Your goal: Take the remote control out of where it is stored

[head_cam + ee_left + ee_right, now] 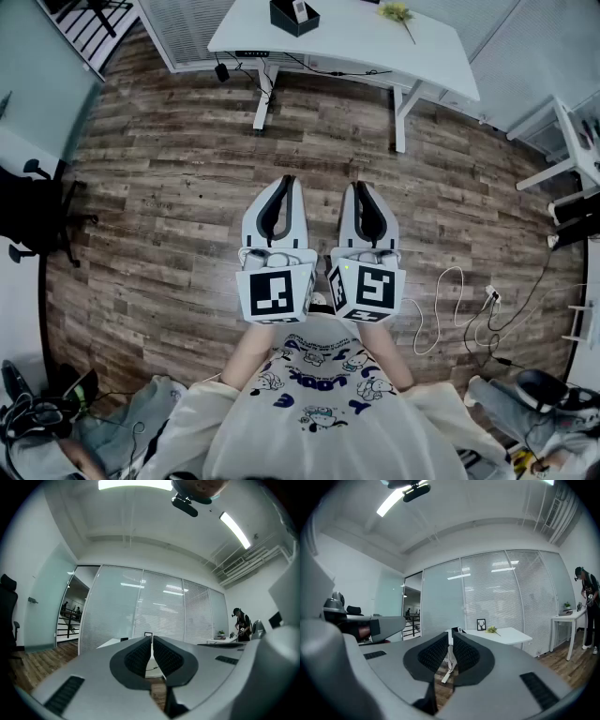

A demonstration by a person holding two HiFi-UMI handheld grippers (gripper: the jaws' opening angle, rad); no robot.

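Observation:
A white desk (pixel 347 33) stands at the far side of the wooden floor. On it sits a black open-topped holder (pixel 293 16) with a pale, flat object standing in it, which may be the remote; it is too small to be sure. My left gripper (pixel 286 183) and right gripper (pixel 361 187) are side by side at waist height, well short of the desk. Both point toward it, shut and empty. In the right gripper view the holder (pixel 458 630) shows just past the closed fingertips (pixel 450 637). The left gripper (pixel 152 639) also has its pads together.
A yellow flower (pixel 397 13) lies on the desk's right part, a small picture frame (pixel 481 625) beside it. A black office chair (pixel 33 211) is at the left, loose cables (pixel 469 309) on the floor at the right. A person (pixel 587 592) works at another desk far right.

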